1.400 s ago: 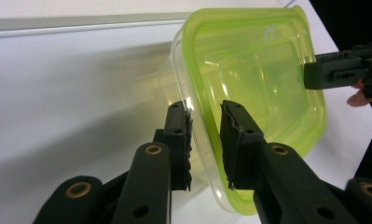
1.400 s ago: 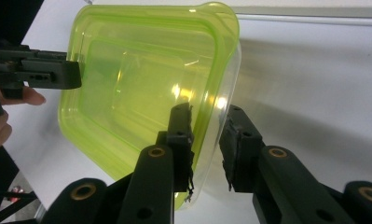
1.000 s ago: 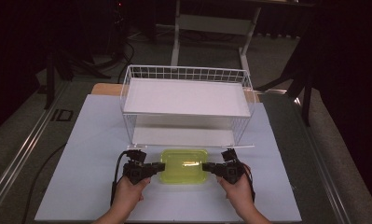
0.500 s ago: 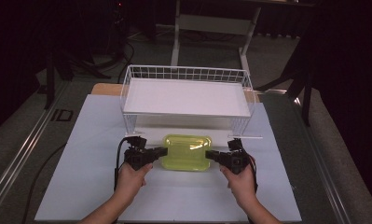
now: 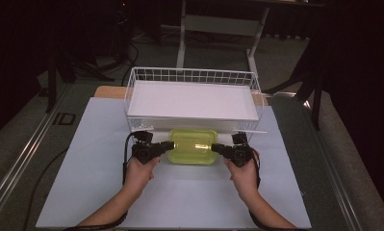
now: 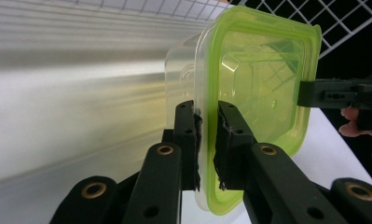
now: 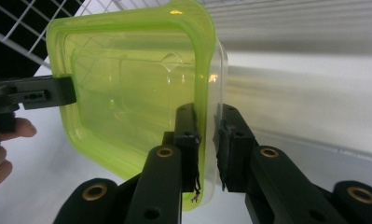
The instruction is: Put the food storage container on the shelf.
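Container [image 5: 193,145], clear w/ lime lid, rim pinched by left gripper [image 5: 167,146] & right gripper [image 5: 215,147].

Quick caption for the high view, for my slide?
Both grippers, left gripper and right gripper, clamp a green-lidded container before the wire basket.

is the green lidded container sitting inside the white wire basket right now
No, in the high view the container is in front of the wire basket, outside its near wall, gripped at each end by the left gripper and right gripper.
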Action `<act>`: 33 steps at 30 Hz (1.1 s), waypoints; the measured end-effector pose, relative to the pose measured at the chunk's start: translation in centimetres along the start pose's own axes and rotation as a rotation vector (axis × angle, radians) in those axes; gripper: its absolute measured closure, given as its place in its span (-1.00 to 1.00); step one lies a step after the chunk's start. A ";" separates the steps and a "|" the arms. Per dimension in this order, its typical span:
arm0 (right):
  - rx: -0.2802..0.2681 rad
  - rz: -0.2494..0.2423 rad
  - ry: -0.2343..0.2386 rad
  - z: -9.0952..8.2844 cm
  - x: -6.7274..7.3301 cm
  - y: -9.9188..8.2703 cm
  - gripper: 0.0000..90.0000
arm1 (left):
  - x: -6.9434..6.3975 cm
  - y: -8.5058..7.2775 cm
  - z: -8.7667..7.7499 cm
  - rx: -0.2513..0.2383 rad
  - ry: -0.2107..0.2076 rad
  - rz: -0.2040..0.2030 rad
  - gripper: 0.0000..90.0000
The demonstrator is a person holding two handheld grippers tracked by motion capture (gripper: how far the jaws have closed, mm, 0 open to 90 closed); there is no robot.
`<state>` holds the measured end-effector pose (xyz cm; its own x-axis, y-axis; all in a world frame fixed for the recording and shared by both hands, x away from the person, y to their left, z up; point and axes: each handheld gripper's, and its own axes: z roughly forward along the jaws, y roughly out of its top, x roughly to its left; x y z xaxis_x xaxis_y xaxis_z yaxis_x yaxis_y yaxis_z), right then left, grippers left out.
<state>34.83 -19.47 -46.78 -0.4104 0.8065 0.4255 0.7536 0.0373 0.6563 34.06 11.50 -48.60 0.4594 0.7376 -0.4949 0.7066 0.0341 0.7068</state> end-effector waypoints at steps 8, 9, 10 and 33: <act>-0.006 0.024 -0.022 1.5 -0.9 0.7 0.77 | 1.0 0.8 1.5 0.003 0.027 -0.006 0.79; -0.007 0.028 -0.020 1.7 -1.1 0.7 0.77 | 1.1 0.8 1.7 0.006 0.028 -0.008 0.79; -0.007 0.027 -0.023 1.9 -1.2 0.7 0.77 | 1.1 0.9 1.8 0.009 0.027 -0.017 0.79; -0.046 -0.063 -0.119 4.5 -1.8 1.2 0.42 | 2.2 0.3 3.8 -0.021 0.113 0.092 0.35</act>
<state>38.77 -18.27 -49.55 -0.3898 0.8681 0.3075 0.7032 0.0650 0.7080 37.35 10.53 -51.36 0.4573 0.8096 -0.3680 0.6524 -0.0241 0.7575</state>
